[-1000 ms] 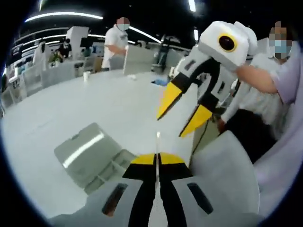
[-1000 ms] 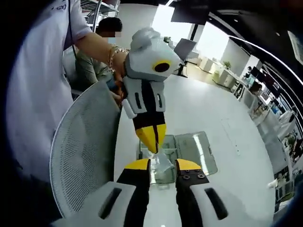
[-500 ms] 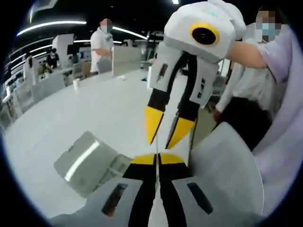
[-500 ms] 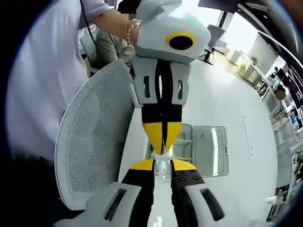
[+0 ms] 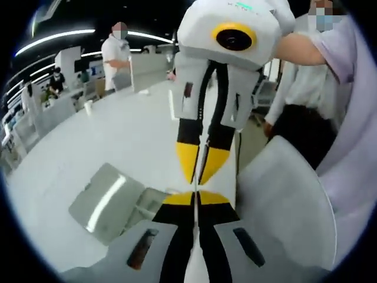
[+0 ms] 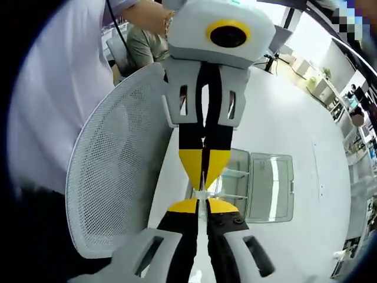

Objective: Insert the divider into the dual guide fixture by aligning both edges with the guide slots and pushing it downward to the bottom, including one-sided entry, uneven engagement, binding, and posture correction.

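A thin clear divider (image 5: 197, 186) hangs edge-on in the air between the two grippers. My left gripper (image 5: 195, 198) is shut on its near edge. My right gripper (image 5: 201, 167) comes down from the top of the left gripper view, its yellow tips closed on the far edge. In the right gripper view my right gripper (image 6: 200, 206) is shut on the divider (image 6: 204, 192), tip to tip with the left gripper (image 6: 204, 171). The clear guide fixture (image 5: 144, 207) lies on the white table below, its lid (image 5: 101, 197) open flat; in the right gripper view the fixture (image 6: 234, 177) sits behind the tips.
A white mesh chair back (image 5: 285, 203) stands close beside the table edge, and again (image 6: 112, 177) in the right gripper view. The person's sleeve and arm (image 5: 330, 53) are near. Other people stand farther off. A white cup (image 5: 88, 108) sits on the table (image 5: 118, 135).
The right gripper swung in over the left one, lined up tip to tip and closed from open onto the divider. The left gripper stayed shut on it.
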Motion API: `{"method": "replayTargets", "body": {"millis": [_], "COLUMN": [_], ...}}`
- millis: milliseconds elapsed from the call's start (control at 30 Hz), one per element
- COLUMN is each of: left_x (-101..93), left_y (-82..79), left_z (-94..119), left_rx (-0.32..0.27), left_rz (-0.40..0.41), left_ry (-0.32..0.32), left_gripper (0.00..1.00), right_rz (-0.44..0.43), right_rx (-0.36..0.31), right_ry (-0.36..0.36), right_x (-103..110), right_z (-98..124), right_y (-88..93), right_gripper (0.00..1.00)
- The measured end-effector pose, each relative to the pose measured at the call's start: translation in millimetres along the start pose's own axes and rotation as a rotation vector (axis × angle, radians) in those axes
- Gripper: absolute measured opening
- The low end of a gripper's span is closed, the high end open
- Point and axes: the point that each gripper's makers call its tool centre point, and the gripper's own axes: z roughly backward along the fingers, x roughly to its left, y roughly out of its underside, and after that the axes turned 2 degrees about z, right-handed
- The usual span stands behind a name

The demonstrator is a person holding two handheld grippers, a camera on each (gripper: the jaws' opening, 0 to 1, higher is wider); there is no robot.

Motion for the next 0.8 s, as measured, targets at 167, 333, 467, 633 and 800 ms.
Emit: {"method": "replayTargets", "body": {"millis": [167, 333, 467, 633, 800], "left_x": [-1.1, -1.5, 0.5, 7.5, 18.4], "left_y": [3.2, 5.3, 5.5, 4.3, 4.1], "left_z": [-0.5, -0.3, 2.4, 7.5, 16.7], "left_rx": [0.013, 0.020, 0.013, -0.027, -0.087], "left_rz": [-0.017, -0.045, -0.024, 0.023, 0.095], "left_ry": [0.004, 0.005, -0.003, -0.044, -0.101], "left_gripper": [0.00, 0.00, 0.00, 0.02, 0.12], "right_rz": [0.005, -0.016, -0.046, -0.082, -0.115], "right_rx": [0.000, -0.015, -0.035, -0.057, -0.070], "right_ry": [-0.005, -0.003, 0.003, 0.014, 0.023], "right_x": [2.2, 3.4, 2.6, -2.4, -9.1], "right_z": [-3.4, -5.1, -5.2, -1.4, 3.8], "right_y": [0.2, -0.7, -2.5, -6.3, -6.4], "right_gripper": [0.00, 0.00, 0.00, 0.00, 0.00]}}
